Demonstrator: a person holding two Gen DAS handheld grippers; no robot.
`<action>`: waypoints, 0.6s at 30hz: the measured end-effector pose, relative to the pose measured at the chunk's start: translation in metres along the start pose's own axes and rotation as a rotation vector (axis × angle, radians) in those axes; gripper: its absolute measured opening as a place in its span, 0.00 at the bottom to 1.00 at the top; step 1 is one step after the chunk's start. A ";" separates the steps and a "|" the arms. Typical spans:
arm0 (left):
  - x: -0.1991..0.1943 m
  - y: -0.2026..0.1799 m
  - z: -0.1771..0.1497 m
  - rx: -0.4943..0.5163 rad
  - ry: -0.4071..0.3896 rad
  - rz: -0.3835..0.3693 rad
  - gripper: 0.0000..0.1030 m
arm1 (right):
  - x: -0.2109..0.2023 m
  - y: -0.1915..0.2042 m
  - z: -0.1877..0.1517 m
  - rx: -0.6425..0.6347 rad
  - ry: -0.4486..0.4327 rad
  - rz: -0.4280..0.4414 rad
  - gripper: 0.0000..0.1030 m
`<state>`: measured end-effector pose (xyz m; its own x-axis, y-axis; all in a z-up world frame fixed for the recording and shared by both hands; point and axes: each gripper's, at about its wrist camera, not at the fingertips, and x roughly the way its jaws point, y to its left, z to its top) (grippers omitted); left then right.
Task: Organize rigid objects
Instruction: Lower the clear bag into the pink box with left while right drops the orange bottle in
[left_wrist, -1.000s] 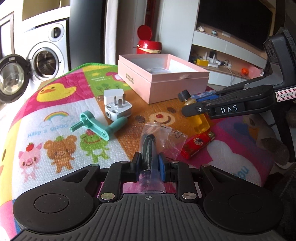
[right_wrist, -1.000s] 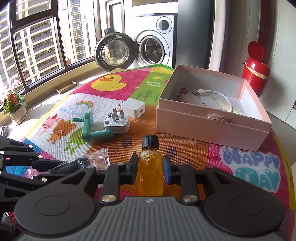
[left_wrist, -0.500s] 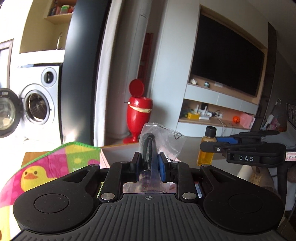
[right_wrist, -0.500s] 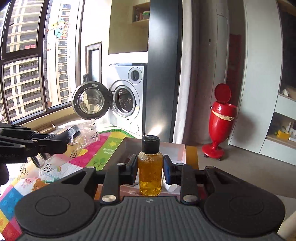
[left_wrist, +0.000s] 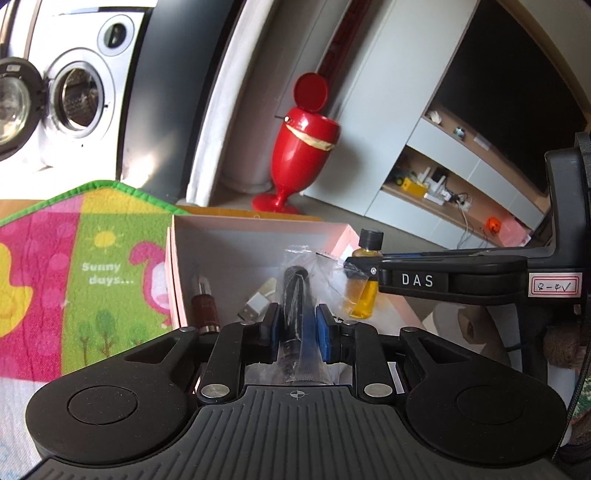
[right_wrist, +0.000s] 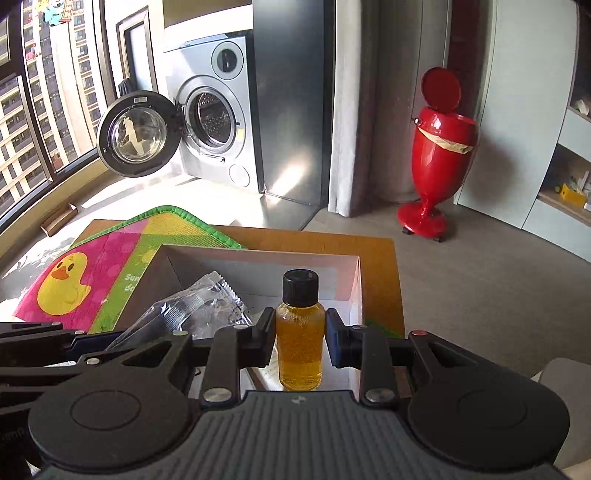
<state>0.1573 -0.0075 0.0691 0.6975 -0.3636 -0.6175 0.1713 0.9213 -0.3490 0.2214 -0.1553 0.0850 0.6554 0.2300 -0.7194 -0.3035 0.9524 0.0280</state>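
A: Far left?
B: Washer (right_wrist: 207, 125), door swung open. Nearer, a bright mat (left_wrist: 74, 266) with a duck, a flamingo and "Sunny days...".

A: Then?
B: Pink box (left_wrist: 258, 225), lid off, on the mat's right edge. Inside, at the left wall, a dark red tube (left_wrist: 204, 308); beside it a white USB plug (left_wrist: 256, 306).

A: Left gripper (left_wrist: 297, 328)?
B: Over the box, pointing down into it. Jaws nearly shut, blue pads pinching a clear bag (left_wrist: 301, 291) with a dark part inside. Bag standing up between the pads, above the box's inside; touching the floor or not, cannot tell.

A: Right gripper (right_wrist: 300, 341)?
B: Just right of the left one, also over the box. Jaws narrowly parted, clamped on both sides of a small bottle (right_wrist: 300, 332): amber liquid, black cap, upright. Seen from the left camera, crossing in from the right, marked "DAS", bottle hanging near the box's right wall.

A: Further right?
B: Bare wooden table (right_wrist: 395, 280) past the box. Behind, on the floor, a red bin (right_wrist: 441, 151), lid up. At far right, shelves with small clutter.
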 end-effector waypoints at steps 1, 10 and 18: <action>0.004 0.003 -0.001 0.000 0.022 0.005 0.22 | 0.006 0.000 -0.001 0.009 0.013 0.007 0.27; -0.063 0.042 -0.020 -0.055 -0.155 -0.037 0.22 | -0.046 -0.004 -0.029 0.005 -0.161 -0.004 0.53; -0.144 0.100 -0.070 -0.080 -0.209 0.180 0.22 | -0.111 0.009 -0.102 -0.022 -0.250 0.013 0.68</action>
<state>0.0255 0.1276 0.0731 0.8412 -0.1509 -0.5192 -0.0186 0.9516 -0.3066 0.0752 -0.1925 0.0939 0.8011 0.2868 -0.5253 -0.3262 0.9451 0.0185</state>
